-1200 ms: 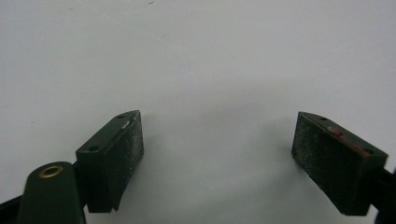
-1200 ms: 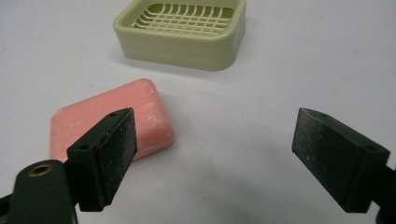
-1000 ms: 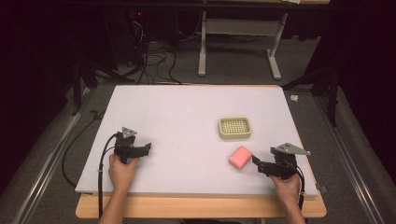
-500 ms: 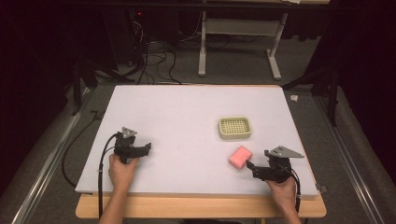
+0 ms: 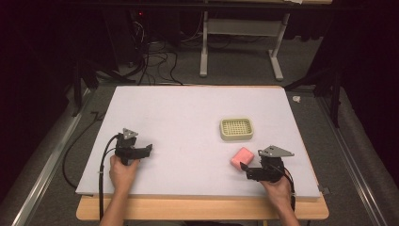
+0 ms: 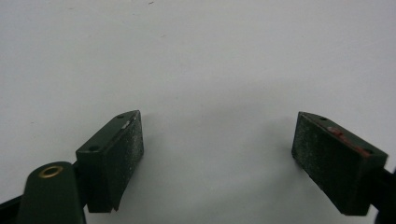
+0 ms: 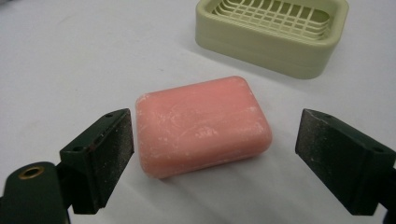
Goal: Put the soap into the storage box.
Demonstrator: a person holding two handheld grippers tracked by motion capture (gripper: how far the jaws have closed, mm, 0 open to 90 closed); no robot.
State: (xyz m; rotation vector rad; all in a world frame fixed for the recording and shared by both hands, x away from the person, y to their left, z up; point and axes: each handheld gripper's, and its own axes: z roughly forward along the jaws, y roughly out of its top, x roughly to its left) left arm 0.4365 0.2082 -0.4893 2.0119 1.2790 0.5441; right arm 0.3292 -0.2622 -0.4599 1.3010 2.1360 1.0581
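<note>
right tool [image 7: 215, 149] wide open astride the pink soap [image 7: 201, 123], one jaw just beside it, ungripped

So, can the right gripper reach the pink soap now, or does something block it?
Probably yes. The right gripper is open, and the pink soap lies flat between its jaws with nothing in front of it. The soap dish stands farther back, apart from the soap.

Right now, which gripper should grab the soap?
Right. The right gripper is open with the pink soap between its jaws. The left gripper sits open over bare table, far across.
</note>
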